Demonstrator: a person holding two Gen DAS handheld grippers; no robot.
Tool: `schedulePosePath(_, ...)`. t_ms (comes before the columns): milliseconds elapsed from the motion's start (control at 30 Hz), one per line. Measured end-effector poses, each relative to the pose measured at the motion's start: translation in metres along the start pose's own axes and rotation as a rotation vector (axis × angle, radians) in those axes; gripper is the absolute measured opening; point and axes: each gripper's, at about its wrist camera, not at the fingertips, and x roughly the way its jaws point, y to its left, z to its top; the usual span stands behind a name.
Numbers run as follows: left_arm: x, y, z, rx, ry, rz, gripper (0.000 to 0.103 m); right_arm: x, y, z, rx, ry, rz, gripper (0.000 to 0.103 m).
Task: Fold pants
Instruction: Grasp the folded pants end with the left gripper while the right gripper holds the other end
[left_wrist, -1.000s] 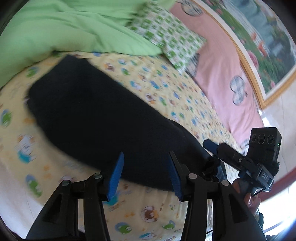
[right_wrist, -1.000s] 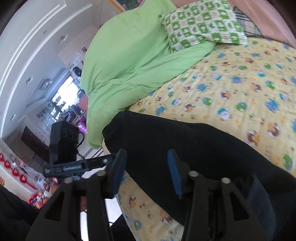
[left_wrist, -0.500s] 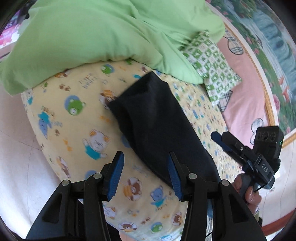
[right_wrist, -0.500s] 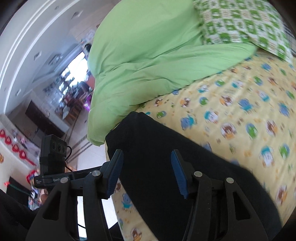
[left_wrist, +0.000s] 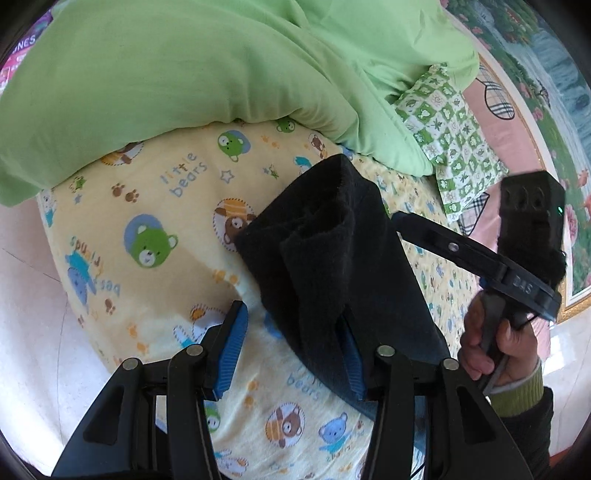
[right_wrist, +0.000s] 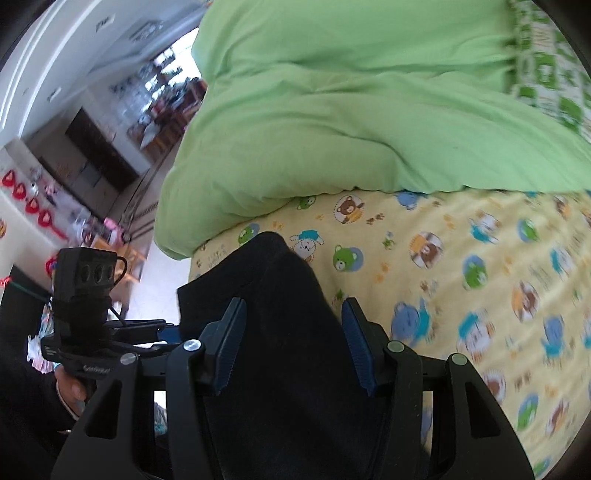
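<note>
Fuzzy black fleece pants (left_wrist: 332, 254) are lying bunched on the yellow "little bears" bedsheet (left_wrist: 155, 206); left gripper (left_wrist: 291, 354) and right gripper (right_wrist: 295, 347) fingers are both gaping, gripping nothing.

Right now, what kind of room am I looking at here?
Most likely a bedroom at home. The black pants lie on a bed with a yellow sheet printed with little bears, beside a rumpled green duvet and a green-checked pillow.
</note>
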Motion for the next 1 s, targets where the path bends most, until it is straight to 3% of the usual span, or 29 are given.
schedulePosePath(133,0.007,-0.001,0.005,-0.001,-0.001,0.008,0.048,0.028,-0.009,0.014,-0.007,0.083,0.041,0.055)
schedulePosePath(233,0.009,-0.002,0.007,-0.010,-0.014,0.015,0.044,0.045,-0.014,0.018,-0.010,0.124,0.018,0.054)
schedulePosePath(300,0.011,-0.005,0.008,0.006,-0.017,0.031,0.037,0.053,-0.017,0.019,0.005,0.132,0.055,0.035)
schedulePosePath(333,0.012,-0.006,0.009,0.012,-0.016,0.030,0.032,0.054,-0.017,0.019,0.010,0.127,0.063,0.032)
schedulePosePath(467,0.010,-0.012,0.009,0.025,-0.019,0.016,0.023,0.043,-0.011,0.014,0.014,0.093,0.071,0.026)
schedulePosePath(700,-0.015,-0.040,0.007,0.084,-0.058,-0.025,0.022,0.008,0.003,0.007,0.019,0.003,0.084,0.024)
schedulePosePath(1000,-0.052,-0.116,-0.013,0.279,-0.096,-0.096,0.021,-0.069,0.011,-0.017,0.052,-0.181,0.110,0.024)
